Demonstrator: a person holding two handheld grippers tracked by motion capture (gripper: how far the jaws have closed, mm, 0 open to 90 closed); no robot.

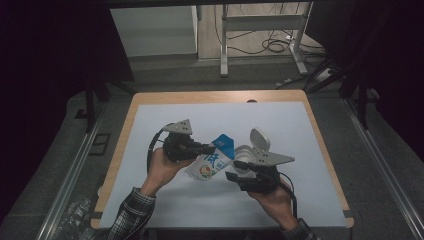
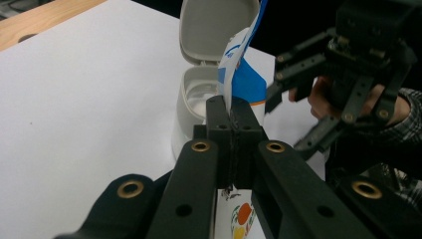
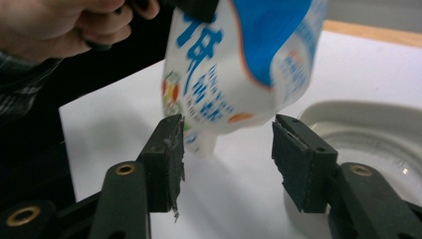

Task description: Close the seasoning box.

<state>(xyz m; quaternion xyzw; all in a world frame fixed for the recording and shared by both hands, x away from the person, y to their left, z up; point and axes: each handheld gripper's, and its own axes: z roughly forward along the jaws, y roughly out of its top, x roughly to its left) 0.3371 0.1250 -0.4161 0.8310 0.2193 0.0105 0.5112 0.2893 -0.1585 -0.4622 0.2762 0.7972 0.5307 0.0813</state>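
High view: left tool point(image 1: 209, 148) pinches the pouch point(image 1: 212, 161) tight, tilted by the open container point(image 1: 246, 156); right tool point(image 1: 234, 170) gapes empty beneath. Pouring looks unfinished.

The high view looks from above the person's side, forward and down on the whole table point(image 1: 150, 107), from rather far. The left gripper view sits on the left gripper point(image 2: 231, 112) and looks along its jaws, very near, toward the white container point(image 2: 191, 99) and the right gripper point(image 2: 293, 112). The right gripper view sits on the right gripper point(image 3: 226, 144) and looks close up at the pouch point(image 3: 239, 64), toward the left hand point(image 3: 64, 25). All three views share the pouch, and the white container beside it.
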